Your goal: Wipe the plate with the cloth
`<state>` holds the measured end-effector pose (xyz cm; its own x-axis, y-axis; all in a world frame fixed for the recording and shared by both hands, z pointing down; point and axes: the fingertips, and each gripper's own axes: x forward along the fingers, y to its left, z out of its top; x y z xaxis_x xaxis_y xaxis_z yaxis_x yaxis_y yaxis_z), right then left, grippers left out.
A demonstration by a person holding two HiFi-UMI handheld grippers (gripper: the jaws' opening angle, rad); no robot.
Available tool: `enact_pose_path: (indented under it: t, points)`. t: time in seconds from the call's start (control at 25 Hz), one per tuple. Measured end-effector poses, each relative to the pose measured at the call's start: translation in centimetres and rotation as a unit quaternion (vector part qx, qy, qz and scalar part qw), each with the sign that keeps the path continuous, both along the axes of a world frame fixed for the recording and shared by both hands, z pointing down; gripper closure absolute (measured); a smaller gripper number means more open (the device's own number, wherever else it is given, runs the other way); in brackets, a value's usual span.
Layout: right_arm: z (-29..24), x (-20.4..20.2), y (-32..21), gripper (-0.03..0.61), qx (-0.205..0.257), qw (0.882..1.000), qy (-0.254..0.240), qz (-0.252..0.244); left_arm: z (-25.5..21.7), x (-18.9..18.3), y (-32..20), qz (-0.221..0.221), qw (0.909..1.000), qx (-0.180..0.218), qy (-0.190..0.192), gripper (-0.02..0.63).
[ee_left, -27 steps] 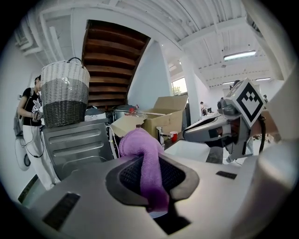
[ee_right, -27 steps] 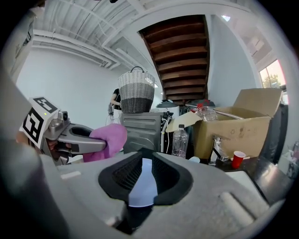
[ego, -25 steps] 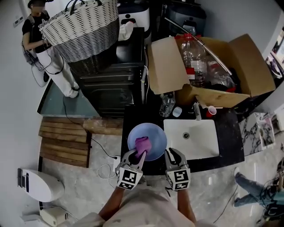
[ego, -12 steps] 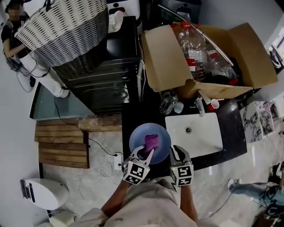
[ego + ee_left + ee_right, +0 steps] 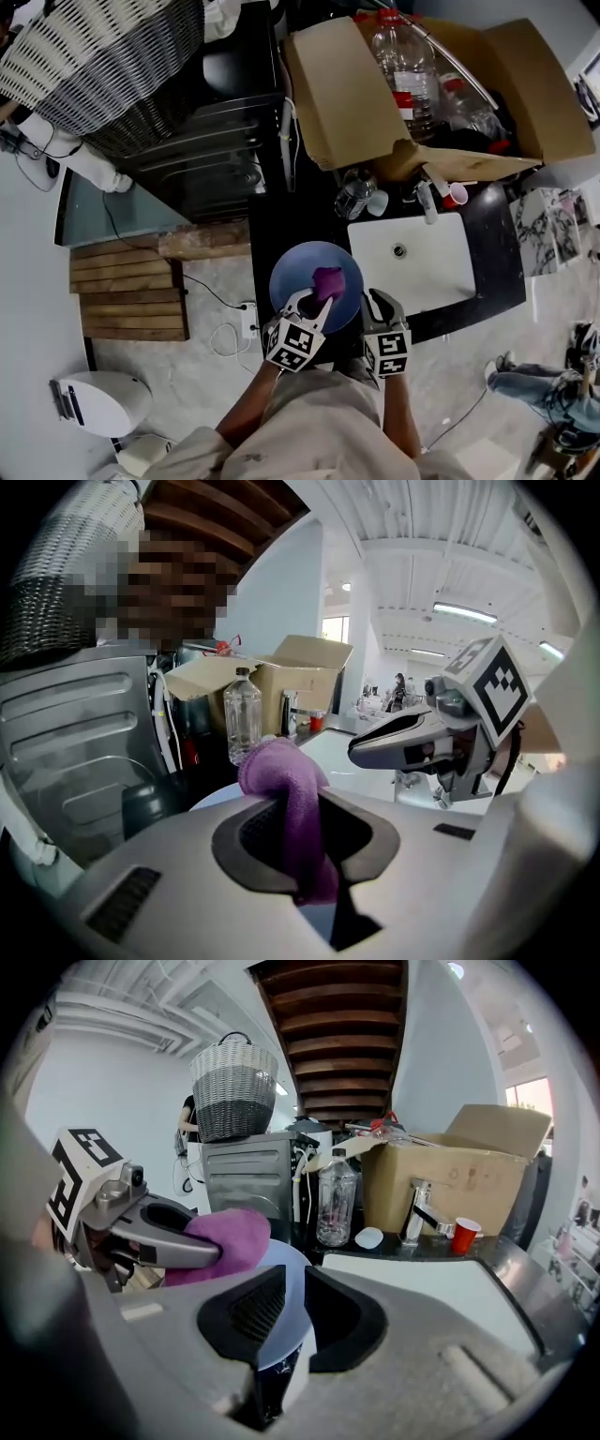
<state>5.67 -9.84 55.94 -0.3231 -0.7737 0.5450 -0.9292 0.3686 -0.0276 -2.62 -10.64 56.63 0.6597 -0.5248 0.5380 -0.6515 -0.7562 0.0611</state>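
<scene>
A pale blue plate (image 5: 298, 272) lies on the black counter's front left corner, beside the sink. My right gripper (image 5: 374, 302) is shut on the plate's near right rim; in the right gripper view the rim (image 5: 281, 1321) runs between its jaws. My left gripper (image 5: 317, 305) is shut on a bunched purple cloth (image 5: 328, 279) and presses it on the plate right of centre. In the left gripper view the cloth (image 5: 286, 794) hangs between the pads, and the right gripper (image 5: 412, 744) shows beyond it. The right gripper view shows the cloth (image 5: 230, 1239) on the plate (image 5: 286, 1274).
A white sink (image 5: 412, 262) with a faucet (image 5: 425, 202) sits right of the plate. Behind stand a clear bottle (image 5: 354, 197), a red cup (image 5: 457, 195) and an open cardboard box (image 5: 337, 94) holding bottles. A wicker basket (image 5: 94, 66) tops a black appliance at left.
The left gripper has carried the cloth from the plate's near left part toward its right and far side. The right gripper stays clamped on the rim.
</scene>
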Motion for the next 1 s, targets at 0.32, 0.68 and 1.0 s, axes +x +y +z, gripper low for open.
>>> enact_pose_path:
  t: [0.32,0.68,1.0]
  points:
    - [1.7,0.6,-1.7,0.512,-0.014,0.999,-0.004,-0.030,2.5,1.1,-1.5,-0.020,0.9988,-0.033,-0.029,0.552]
    - [3.7,1.0,-4.3,0.512,-0.035,0.997,-0.013,-0.070,4.8,2.4,-2.6,-0.043,0.9956,-0.066,-0.051,0.552]
    - [5.4,1.0,-5.4,0.512,-0.058,0.993,-0.024,-0.099,6.0,3.5,-4.2,-0.055,0.9947,-0.067,-0.055,0.552]
